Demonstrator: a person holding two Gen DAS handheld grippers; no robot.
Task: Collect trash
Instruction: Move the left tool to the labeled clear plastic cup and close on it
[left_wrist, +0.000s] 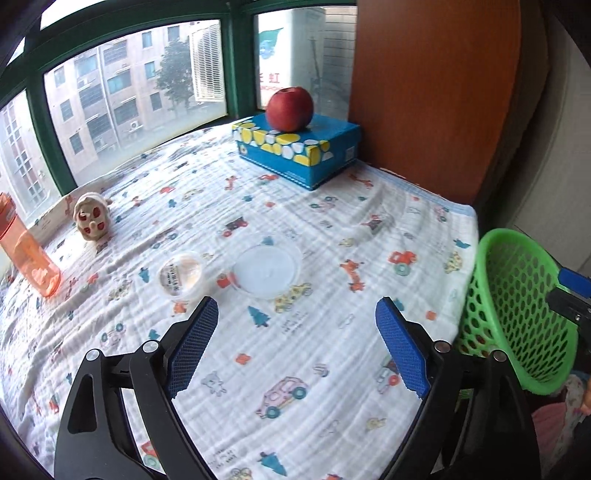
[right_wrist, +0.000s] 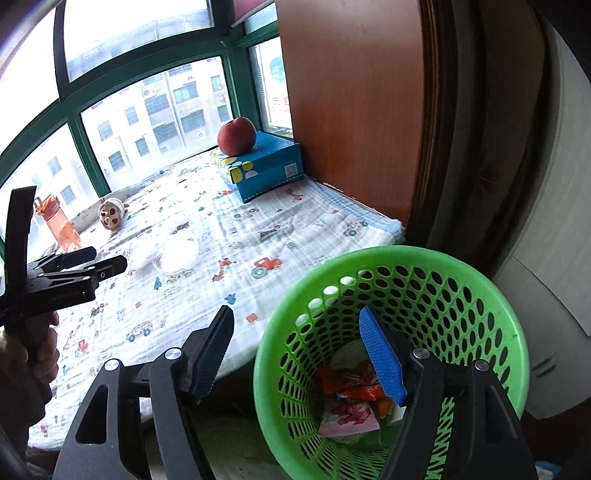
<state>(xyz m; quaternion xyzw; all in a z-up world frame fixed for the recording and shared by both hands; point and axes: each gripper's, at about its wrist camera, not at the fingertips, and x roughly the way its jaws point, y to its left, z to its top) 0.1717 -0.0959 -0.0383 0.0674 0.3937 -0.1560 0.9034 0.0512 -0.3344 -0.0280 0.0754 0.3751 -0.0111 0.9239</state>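
Note:
Two clear plastic cups lie on the patterned cloth: a small labelled cup (left_wrist: 181, 275) and a wider empty cup (left_wrist: 266, 271), also in the right wrist view (right_wrist: 176, 255). My left gripper (left_wrist: 295, 314) is open and empty, hovering just short of them. My right gripper (right_wrist: 297, 325) is open and empty over the near rim of the green mesh basket (right_wrist: 424, 266), one finger outside and one inside. Several wrappers (right_wrist: 351, 398) lie in the basket's bottom. The basket (left_wrist: 517, 314) stands off the cloth's right edge.
A red apple (left_wrist: 290, 109) sits on a blue tissue box (left_wrist: 295, 151) at the back by a wooden panel (left_wrist: 436, 92). An orange bottle (left_wrist: 27, 254) and a small toy (left_wrist: 91, 218) stand at the left by the window.

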